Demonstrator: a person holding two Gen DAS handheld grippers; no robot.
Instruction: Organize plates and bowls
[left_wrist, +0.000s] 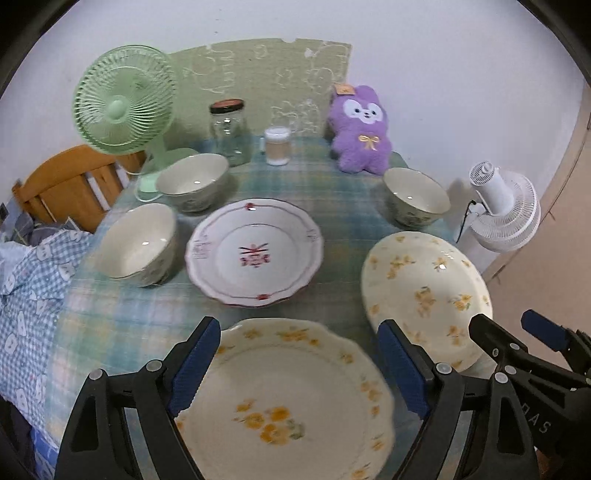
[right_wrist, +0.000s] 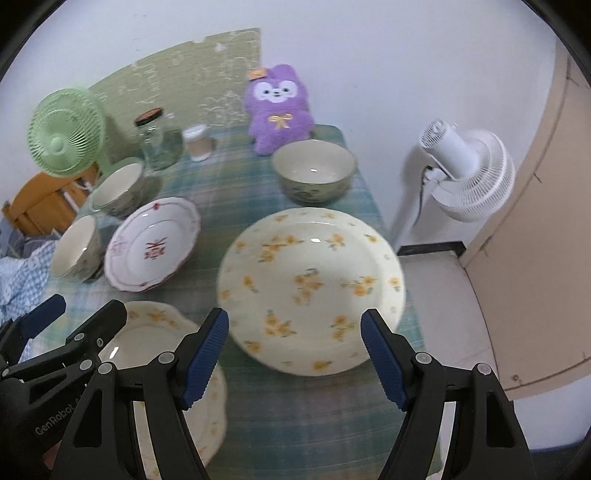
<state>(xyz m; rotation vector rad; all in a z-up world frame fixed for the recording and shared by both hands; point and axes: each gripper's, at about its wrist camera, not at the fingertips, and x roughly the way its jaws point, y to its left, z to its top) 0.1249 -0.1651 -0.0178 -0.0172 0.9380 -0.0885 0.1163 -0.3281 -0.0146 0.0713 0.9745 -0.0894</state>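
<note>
A table (left_wrist: 122, 325) under a blue-green plaid cloth carries three plates and three bowls, all resting upright with their open faces up; round as they are, none shows a long axis.

The scalloped yellow-flower plate (left_wrist: 291, 398) lies at the near edge, directly below the left gripper (left_wrist: 299, 373), whose blue-padded jaws stand spread wide above it, holding nothing. The round yellow-flower plate (right_wrist: 310, 288) sits toward the table's right edge, ahead of the right gripper (right_wrist: 295, 354), whose jaws are likewise spread and empty.

The red-patterned plate (left_wrist: 255, 251) occupies the middle of the table, apart from both yellow ones. Just to its left sits the near-left bowl (left_wrist: 136, 243), with the far-left bowl (left_wrist: 194, 181) behind it, near the base of a green desk fan (left_wrist: 122, 99). The right bowl (right_wrist: 314, 170) stands alone behind the round yellow-flower plate, just in front of a purple plush toy (right_wrist: 279, 107).

A glass jar (left_wrist: 229, 129) with a dark lid and a small cup (left_wrist: 277, 146) stand along the back edge. A white fan (right_wrist: 465, 170) stands off the table to the right.
</note>
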